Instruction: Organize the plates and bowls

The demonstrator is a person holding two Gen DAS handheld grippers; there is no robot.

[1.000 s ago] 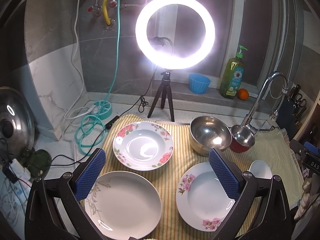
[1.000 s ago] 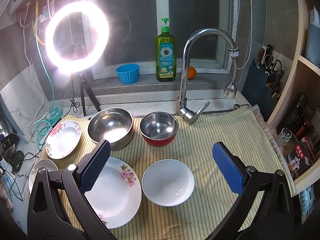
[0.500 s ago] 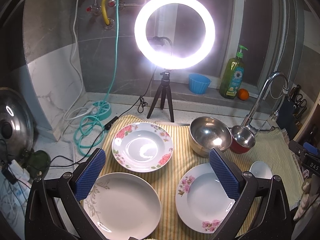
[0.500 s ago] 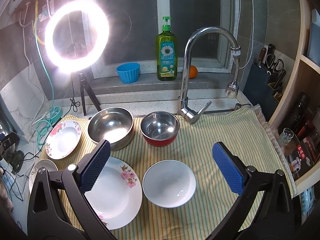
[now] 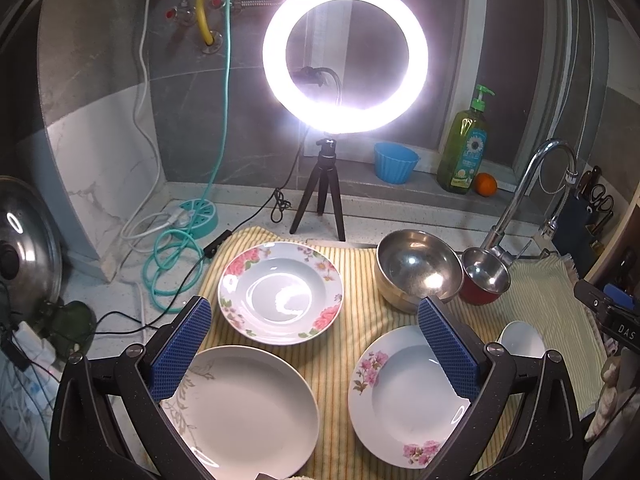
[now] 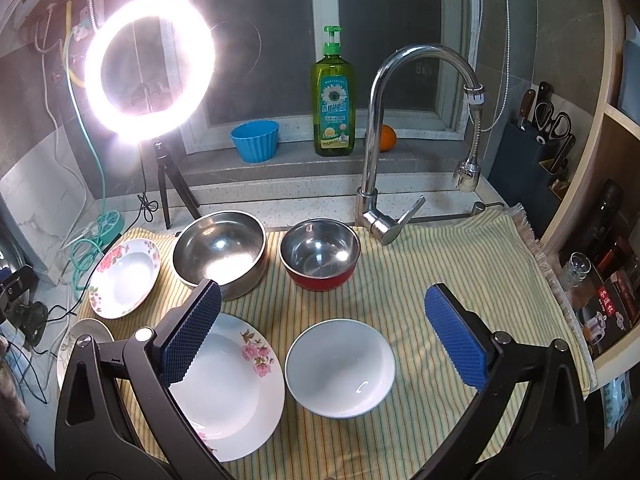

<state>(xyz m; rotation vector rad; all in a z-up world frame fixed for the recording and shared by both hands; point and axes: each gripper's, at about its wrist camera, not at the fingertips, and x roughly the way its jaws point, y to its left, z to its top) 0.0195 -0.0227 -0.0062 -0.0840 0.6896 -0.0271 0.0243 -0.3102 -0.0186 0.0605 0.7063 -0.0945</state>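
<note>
On a striped yellow cloth (image 5: 352, 304) lie a rose-rimmed deep plate (image 5: 280, 293), a leaf-patterned white plate (image 5: 248, 412), a pink-flowered plate (image 5: 404, 400), a large steel bowl (image 5: 416, 270), a red steel-lined bowl (image 5: 486, 277) and a white bowl (image 5: 522, 340). My left gripper (image 5: 316, 348) is open and empty above the near plates. In the right wrist view my right gripper (image 6: 324, 338) is open and empty above the white bowl (image 6: 340, 366), with the pink-flowered plate (image 6: 228, 392), large steel bowl (image 6: 220, 252), red bowl (image 6: 320, 254) and rose plate (image 6: 124, 276) around it.
A lit ring light on a tripod (image 5: 344, 56) stands behind the cloth. A faucet (image 6: 400, 140) rises at the back. A blue cup (image 6: 255, 141), soap bottle (image 6: 333, 96) and orange (image 6: 387, 138) sit on the sill. Cables and a teal power hub (image 5: 192, 216) lie left. A knife block (image 6: 532, 148) and shelf are right.
Both grippers shifted only slightly; the scene drifts a little in each view. Nothing was grasped or moved.
</note>
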